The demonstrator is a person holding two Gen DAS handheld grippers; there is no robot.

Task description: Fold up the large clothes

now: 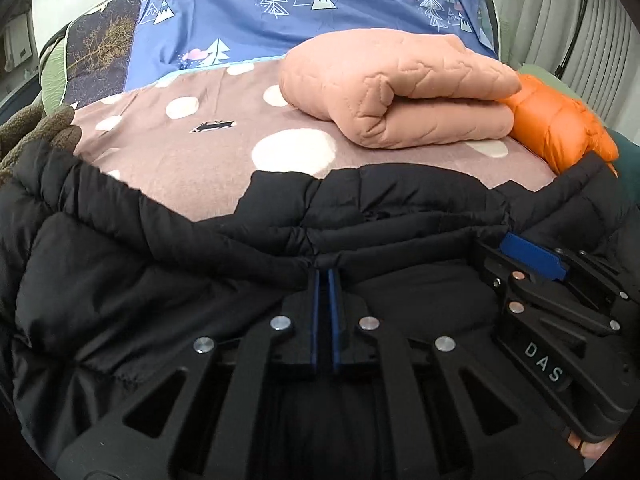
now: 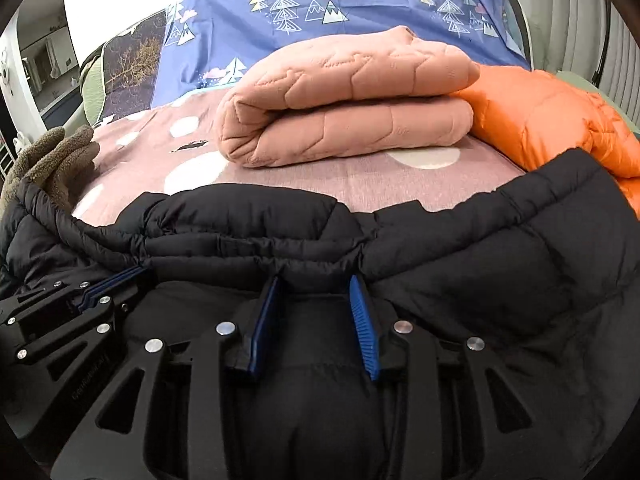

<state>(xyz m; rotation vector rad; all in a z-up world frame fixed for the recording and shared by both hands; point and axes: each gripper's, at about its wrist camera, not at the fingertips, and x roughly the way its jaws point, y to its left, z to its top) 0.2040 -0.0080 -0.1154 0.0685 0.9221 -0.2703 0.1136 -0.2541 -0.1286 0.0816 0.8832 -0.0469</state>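
One black puffer jacket (image 2: 500, 256), one folded pink quilt (image 2: 344, 112), one orange jacket (image 2: 560, 120), two grippers.

A home bedroom: a bed (image 2: 304, 188) with a pink dotted sheet, a blue tree-print cover (image 2: 360, 4) at its head, a folded peach quilt (image 2: 348, 100) and jackets on it. A pleated curtain (image 1: 560, 20) hangs at the right; a doorway (image 2: 44, 56) opens left.
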